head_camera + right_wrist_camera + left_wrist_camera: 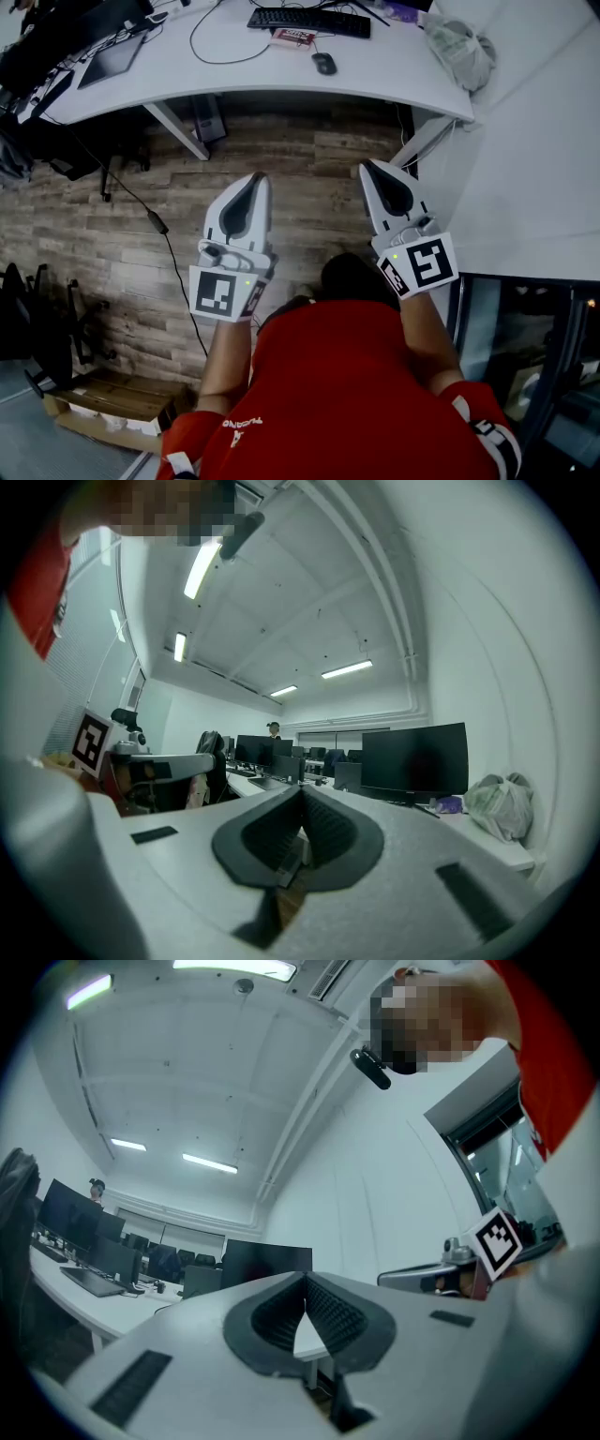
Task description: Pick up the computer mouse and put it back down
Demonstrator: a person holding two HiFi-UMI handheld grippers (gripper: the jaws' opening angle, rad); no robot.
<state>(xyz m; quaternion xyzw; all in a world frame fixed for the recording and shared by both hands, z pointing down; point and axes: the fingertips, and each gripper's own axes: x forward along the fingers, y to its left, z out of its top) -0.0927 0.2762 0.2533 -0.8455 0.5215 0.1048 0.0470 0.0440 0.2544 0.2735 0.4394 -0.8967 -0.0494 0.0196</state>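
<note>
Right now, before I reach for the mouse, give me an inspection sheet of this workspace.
Surface: curved white desk, standing on a wood-plank floor.
Job's things: computer mouse on the desk, just in front of the keyboard, untouched.
Clutter: plastic bag at the desk's right end; red-and-white packet by the keyboard; cardboard box on the floor.
Grippers: left tongs and right tongs both shut, empty, held over the floor short of the desk.
Cables: black cable looped on the desk; floor cable trailing.
Surroundings: monitors on the desks.
</note>
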